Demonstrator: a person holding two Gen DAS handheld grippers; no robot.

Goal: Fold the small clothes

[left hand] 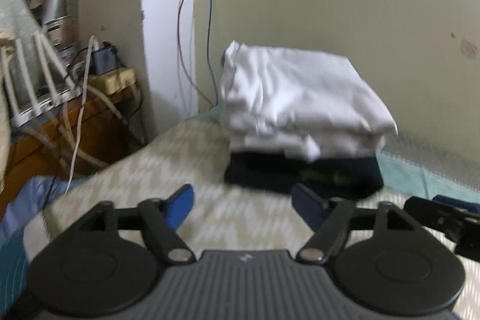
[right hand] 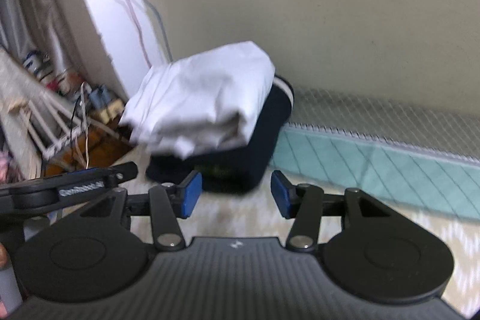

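A folded white garment (left hand: 300, 101) (right hand: 204, 98) lies on top of a folded dark navy garment (left hand: 300, 173) (right hand: 240, 152), stacked on the patterned bed cover against the wall. My left gripper (left hand: 243, 206) stands open a short way in front of the stack, with nothing between its blue pads. My right gripper (right hand: 232, 194) is open too, also just short of the stack and empty. The right gripper's black body shows at the right edge of the left wrist view (left hand: 444, 218); the left gripper's body shows at the left of the right wrist view (right hand: 69, 188).
The bed cover (left hand: 180, 158) is cream with a pale zigzag pattern. A teal mat (right hand: 375, 167) runs along the wall. Left of the bed stand a wooden table (left hand: 39, 140) with cables, a white rack (left hand: 33, 80) and boxes. Wires (left hand: 207, 20) hang down the wall corner.
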